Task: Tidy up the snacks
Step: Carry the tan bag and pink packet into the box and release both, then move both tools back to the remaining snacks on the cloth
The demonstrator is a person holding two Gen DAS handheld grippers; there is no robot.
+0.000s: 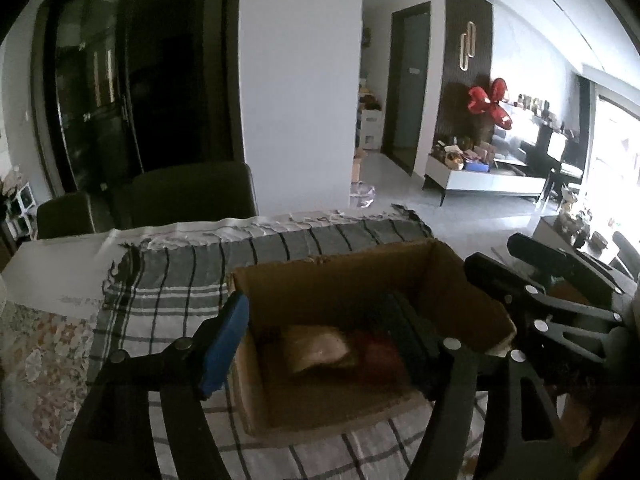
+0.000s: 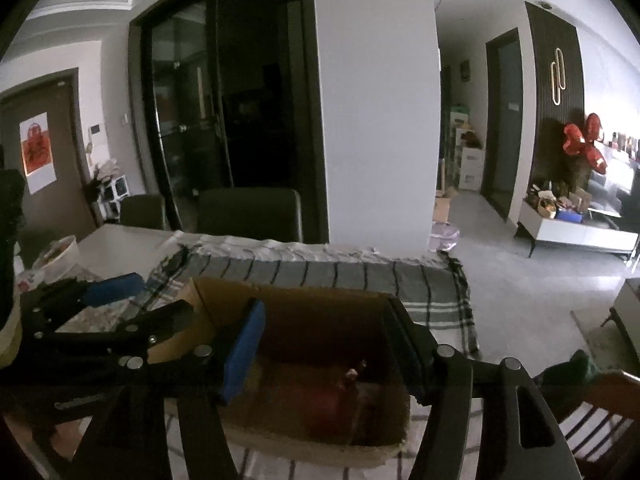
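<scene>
blue-padded fingers (image 1: pixel 224 340) apart, empty

Inside the cardboard box (image 1: pixel 400 264), the pale packet (image 1: pixel 316 346) and red packet (image 1: pixel 380 356) are too blurred to identify. The left gripper's fingers (image 1: pixel 224 336) cover the box's near wall; its right corner sits behind the right gripper (image 1: pixel 532 280).

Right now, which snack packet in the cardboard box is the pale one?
The pale beige packet on the left of the brown cardboard box; the dark red packet beside it lies to its right.
</scene>
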